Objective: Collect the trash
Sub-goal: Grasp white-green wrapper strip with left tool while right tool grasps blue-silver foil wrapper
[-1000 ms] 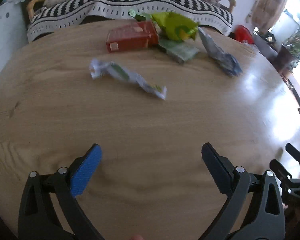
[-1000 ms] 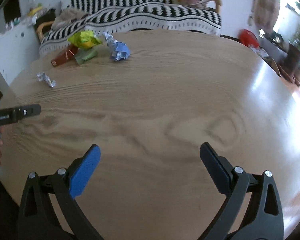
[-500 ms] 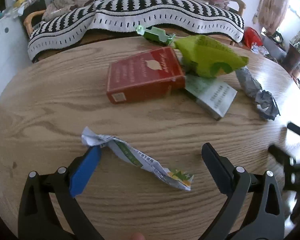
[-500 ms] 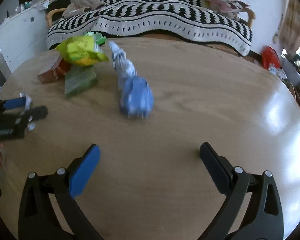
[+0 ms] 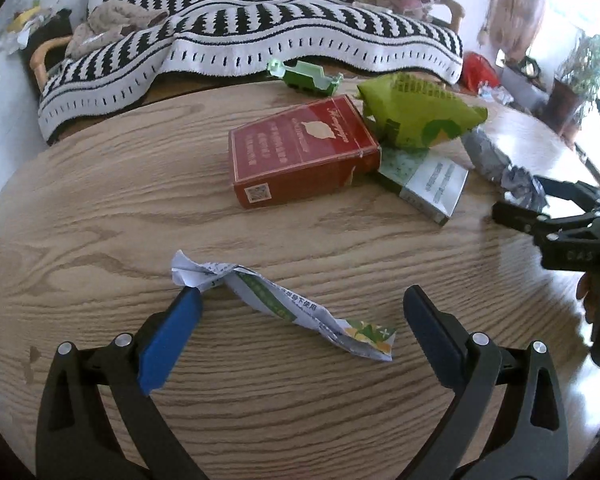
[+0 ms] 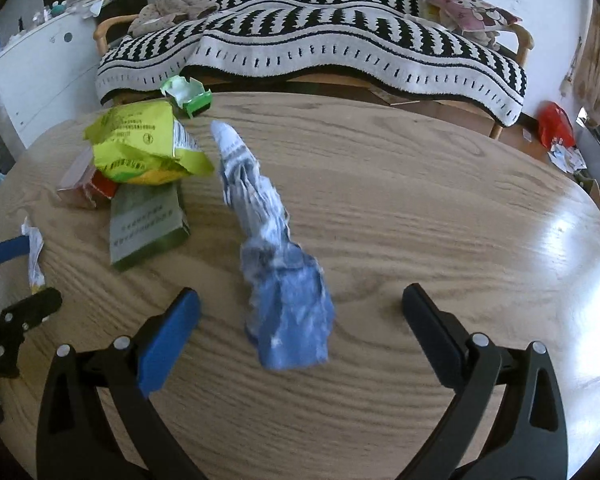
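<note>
Left gripper [image 5: 300, 312] held wide apart over wooden table [image 5: 100, 208]; twisted white-green wrapper [image 5: 280, 300] framed between fingers, blue pad touching its crumpled end. Right gripper [image 6: 300, 312] spread apart, crumpled blue-white wrapper [image 6: 276, 264] lying between fingers. Red box [image 5: 300, 156], yellow-green bag [image 6: 144, 148], grey-green carton [image 6: 144, 228] clustered beyond.

**Surfaces and materials**

Table [image 5: 100, 200]: grained wood, sheened where light hits. Twisted wrapper [image 5: 284, 304]: crinkled printed paper or film. Red box [image 5: 304, 156]: smooth card. Green bag [image 6: 144, 148]: glossy foil. Blue wrapper [image 6: 284, 280]: crumpled. Striped blanket [image 6: 340, 52]: knitted cloth.
</note>
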Demonstrator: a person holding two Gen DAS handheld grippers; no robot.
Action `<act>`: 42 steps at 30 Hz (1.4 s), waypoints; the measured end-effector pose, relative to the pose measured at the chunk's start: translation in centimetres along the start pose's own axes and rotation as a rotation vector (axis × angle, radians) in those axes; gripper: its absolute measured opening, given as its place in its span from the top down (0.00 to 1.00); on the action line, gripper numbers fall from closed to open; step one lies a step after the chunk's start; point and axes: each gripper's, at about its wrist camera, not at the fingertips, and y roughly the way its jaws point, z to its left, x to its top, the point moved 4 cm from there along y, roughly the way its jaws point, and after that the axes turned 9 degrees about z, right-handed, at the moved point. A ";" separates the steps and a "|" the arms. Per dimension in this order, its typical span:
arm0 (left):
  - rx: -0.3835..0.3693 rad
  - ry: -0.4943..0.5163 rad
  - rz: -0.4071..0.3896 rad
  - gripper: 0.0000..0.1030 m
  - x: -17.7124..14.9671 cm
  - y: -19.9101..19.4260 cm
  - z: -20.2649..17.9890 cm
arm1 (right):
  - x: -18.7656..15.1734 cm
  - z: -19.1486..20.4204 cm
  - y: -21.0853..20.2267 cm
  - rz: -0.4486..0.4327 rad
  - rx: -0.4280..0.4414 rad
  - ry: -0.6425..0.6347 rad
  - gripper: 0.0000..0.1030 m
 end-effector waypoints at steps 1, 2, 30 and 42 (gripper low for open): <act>-0.011 -0.011 -0.006 0.06 0.0 -0.1 0.2 | 0.0 0.1 0.0 0.000 0.001 -0.003 0.05; -0.014 -0.016 -0.010 0.06 0.0 -0.1 0.2 | 0.1 0.1 0.0 -0.001 0.000 -0.003 0.05; -0.107 0.002 -0.120 0.97 -1.5 -11.0 -3.9 | -6.6 -1.4 -15.2 -0.185 0.063 0.171 0.73; -0.247 0.147 -0.166 0.97 -6.8 -17.8 -15.1 | -16.4 -4.5 -26.6 -0.283 -0.043 0.246 0.73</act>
